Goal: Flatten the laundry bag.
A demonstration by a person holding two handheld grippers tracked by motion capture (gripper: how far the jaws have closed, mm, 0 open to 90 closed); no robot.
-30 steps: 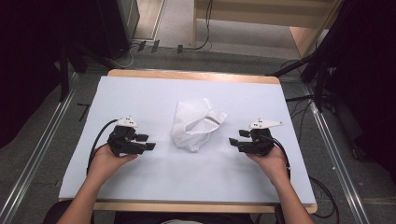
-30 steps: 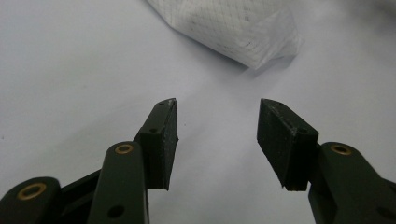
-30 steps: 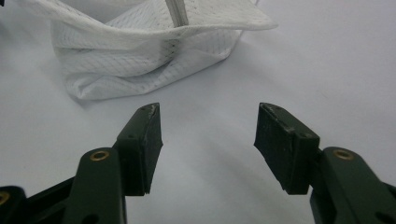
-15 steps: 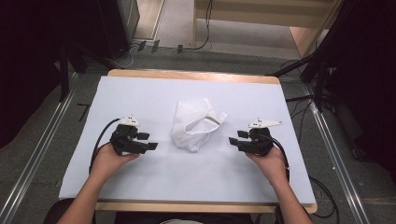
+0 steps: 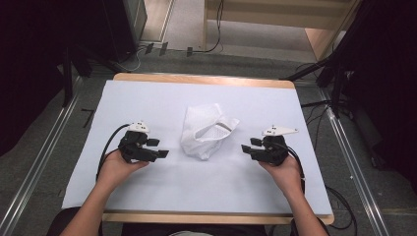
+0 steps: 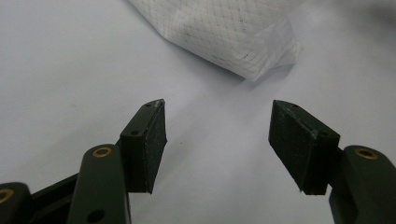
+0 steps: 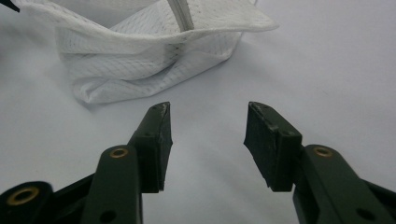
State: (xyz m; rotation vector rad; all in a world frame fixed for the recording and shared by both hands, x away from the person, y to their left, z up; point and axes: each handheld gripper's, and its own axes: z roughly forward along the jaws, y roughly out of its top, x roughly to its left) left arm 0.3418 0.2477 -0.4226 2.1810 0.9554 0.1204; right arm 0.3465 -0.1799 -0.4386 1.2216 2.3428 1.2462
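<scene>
White sheet (image 5: 147,196) over a wooden table (image 5: 196,78), dark floor and cables beyond. Crumpled white mesh bag (image 5: 205,132) at the middle, lying loose, mouth gaping. Left gripper (image 5: 156,148) just beside it on one side, jaws wide apart, just been opening, nothing between. Right gripper (image 5: 248,147) near the other side, jaws also apart, just been closing a little, empty, short of the mesh.
</scene>
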